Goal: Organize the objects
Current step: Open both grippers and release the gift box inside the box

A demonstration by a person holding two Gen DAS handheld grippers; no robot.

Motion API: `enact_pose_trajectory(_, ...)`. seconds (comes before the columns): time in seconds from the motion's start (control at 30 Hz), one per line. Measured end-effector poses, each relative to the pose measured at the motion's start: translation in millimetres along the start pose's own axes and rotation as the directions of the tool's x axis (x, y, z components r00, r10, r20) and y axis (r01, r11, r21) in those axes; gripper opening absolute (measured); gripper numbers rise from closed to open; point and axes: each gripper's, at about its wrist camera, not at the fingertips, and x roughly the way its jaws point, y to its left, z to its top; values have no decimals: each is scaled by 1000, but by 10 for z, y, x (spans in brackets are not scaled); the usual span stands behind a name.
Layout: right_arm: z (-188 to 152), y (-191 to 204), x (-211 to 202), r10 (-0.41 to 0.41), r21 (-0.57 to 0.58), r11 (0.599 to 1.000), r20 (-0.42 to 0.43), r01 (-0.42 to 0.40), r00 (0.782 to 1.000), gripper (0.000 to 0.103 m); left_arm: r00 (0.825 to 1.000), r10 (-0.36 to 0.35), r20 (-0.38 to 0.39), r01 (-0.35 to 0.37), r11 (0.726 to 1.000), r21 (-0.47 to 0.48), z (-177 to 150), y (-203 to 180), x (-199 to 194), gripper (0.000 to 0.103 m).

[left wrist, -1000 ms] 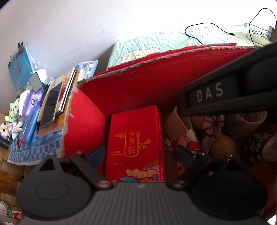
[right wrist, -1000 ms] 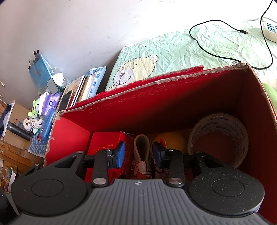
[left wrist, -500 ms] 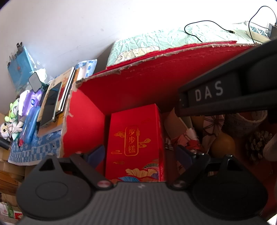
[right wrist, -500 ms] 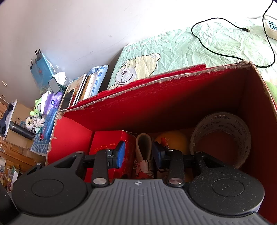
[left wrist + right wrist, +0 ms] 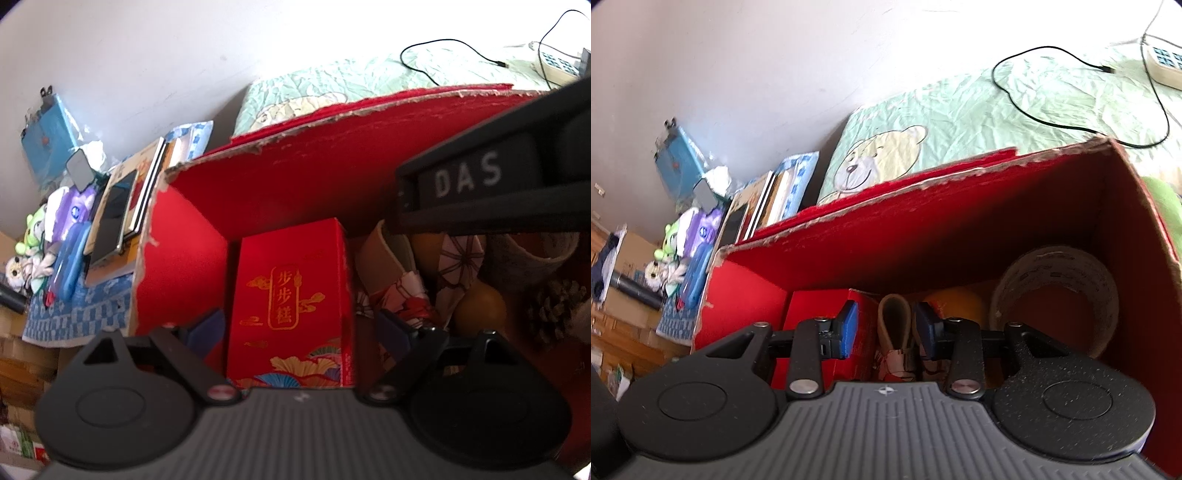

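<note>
gift box [image 5: 291, 295] left in carton [image 5: 314, 177], tape roll [image 5: 1056, 291] right

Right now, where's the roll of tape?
The tape roll stands on edge in the far right corner of the red box, seen in the right wrist view, just right of the orange ball.

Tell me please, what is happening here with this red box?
A person holds two grippers over an open red cardboard box that stands on a bed. The left gripper has wide jaws on either side of a red gift box, not touching it. The right gripper hangs open around a beige roll with a floral print, not clamping it. A tape roll and an orange fruit also lie inside.
</note>
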Motion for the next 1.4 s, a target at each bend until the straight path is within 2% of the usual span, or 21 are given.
enact_pose_trajectory(0.13,-3,-31,-104,-23,21,1000,47,22,999,39,1000,-7,-8,6,1000,-29,-6,36,-49,87)
enact_pose_trajectory(0.37,-8,-11,-367,-71,-8,997,123,73,990,39,998,34,48,-30,997,-72,-57,202,-319,87)
enact_pose_trajectory(0.5,-55,26,-541,-87,-21,996,164,91,983,40,999,-5,49,10,995,-103,-89,304,-425,87)
enact_pose_trajectory(0.77,-204,162,-797,-130,-73,986,240,152,962,46,996,-21,90,33,991,-126,-161,365,-658,87)
enact_pose_trajectory(0.93,-324,228,-975,-128,-99,982,289,163,949,50,991,-79,112,94,986,-134,-242,420,-816,87)
enact_pose_trajectory(1.03,-410,275,-1095,-119,-109,981,315,160,941,50,981,-113,157,133,983,-127,-317,452,-986,87)
enact_pose_trajectory(1.13,-519,317,-1206,-116,-119,979,347,167,931,53,974,-127,187,151,981,-119,-384,467,-1111,87)
enact_pose_trajectory(1.23,-654,351,-1315,-138,-122,972,389,199,911,61,972,-143,188,166,980,-112,-455,461,-1178,87)
enact_pose_trajectory(1.27,-707,354,-1354,-148,-123,969,407,215,901,67,971,-147,187,169,979,-112,-485,457,-1196,87)
enact_pose_trajectory(1.33,-809,347,-1424,-168,-125,961,441,245,882,72,973,-145,179,165,981,-105,-553,433,-1227,87)
enact_pose_trajectory(1.4,-884,321,-1472,-177,-130,957,447,259,877,73,977,-133,164,151,983,-101,-624,408,-1239,87)
